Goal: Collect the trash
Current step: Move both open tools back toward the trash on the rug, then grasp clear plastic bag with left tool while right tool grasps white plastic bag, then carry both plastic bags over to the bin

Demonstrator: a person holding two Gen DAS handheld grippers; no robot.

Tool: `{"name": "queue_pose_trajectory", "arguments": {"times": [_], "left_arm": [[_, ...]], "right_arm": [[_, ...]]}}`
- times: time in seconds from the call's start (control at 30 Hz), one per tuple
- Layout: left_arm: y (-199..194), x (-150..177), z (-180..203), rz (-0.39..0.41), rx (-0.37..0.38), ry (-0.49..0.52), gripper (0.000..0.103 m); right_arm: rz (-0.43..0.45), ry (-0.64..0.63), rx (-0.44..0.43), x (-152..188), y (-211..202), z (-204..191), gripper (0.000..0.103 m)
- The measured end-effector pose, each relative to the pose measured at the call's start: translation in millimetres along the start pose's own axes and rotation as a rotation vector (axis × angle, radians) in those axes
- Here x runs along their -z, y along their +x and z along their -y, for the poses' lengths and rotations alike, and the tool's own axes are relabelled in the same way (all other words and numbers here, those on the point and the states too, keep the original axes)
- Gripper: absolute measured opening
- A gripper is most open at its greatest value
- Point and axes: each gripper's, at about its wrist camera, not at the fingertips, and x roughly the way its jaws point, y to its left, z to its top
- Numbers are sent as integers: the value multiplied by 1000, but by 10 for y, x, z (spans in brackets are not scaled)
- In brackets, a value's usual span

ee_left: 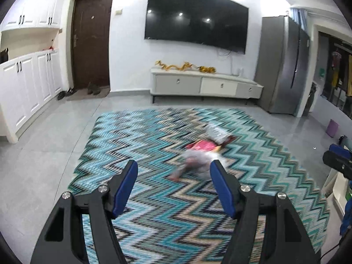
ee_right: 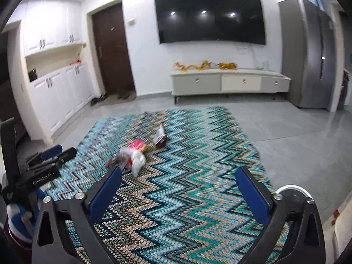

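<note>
Both grippers over the rug, trash not yet touched, nothing held.

Left gripper [ee_left: 173, 171] jaws part-open and empty; right gripper [ee_right: 178, 177] jaws wide and empty. The trash sits mid-way on the teal zigzag-patterned woven rug [ee_right: 198, 198]: a crumpled clear-and-white plastic bag [ee_right: 134, 160], a pink-red flat wrapper [ee_right: 137, 144] touching it, and a dark brown foil packet [ee_right: 161, 136] just beyond, apart. The cluster's long axis runs diagonally, near-left to far-right in the right wrist view; the brown packet lies along the same line. Risks, as I judge them: limp film slipping out of a partial pinch, pads snagging rug weave, one grab lifting only the bag and dragging the wrapper. Left wrist view is motion-blurred, so edges are uncertain there.
</note>
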Motion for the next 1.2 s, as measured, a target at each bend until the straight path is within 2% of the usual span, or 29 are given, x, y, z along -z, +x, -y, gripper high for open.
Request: {"name": "queue_pose_trajectory", "arguments": {"times": [0.07, 0.17, 0.37, 0.63, 0.83, 0.93, 1.0, 1.07, 1.13, 1.2], "left_arm": [[75, 33, -144, -23, -2, -14, 67], [202, 59, -258, -60, 6, -32, 67], [493, 75, -365, -123, 58, -64, 66], [955, 6, -294, -208, 176, -55, 62], [1321, -13, -76, -281, 232, 34, 53], [1514, 34, -22, -338, 239, 50, 44], [1534, 42, -6, -341, 242, 54, 39], [1512, 34, -5, -336, 262, 54, 24], [1519, 52, 3, -345, 259, 54, 16], [1497, 63, 16, -341, 252, 58, 13]], "right_arm": [[-28, -15, -27, -11, 151, -58, 82], [-71, -46, -74, -20, 436, -180, 74], [-155, -85, -171, -41, 1009, -385, 67], [-234, -39, -258, -65, 1649, -380, 44], [-282, 8, -325, -69, 1971, -332, 42], [-301, 11, -352, -56, 2098, -356, 42], [-312, 15, -376, -44, 2157, -366, 39], [-318, 26, -410, -36, 2176, -364, 24], [-317, 17, -421, -28, 2157, -377, 23], [-312, 10, -425, -16, 2126, -389, 20]]}}
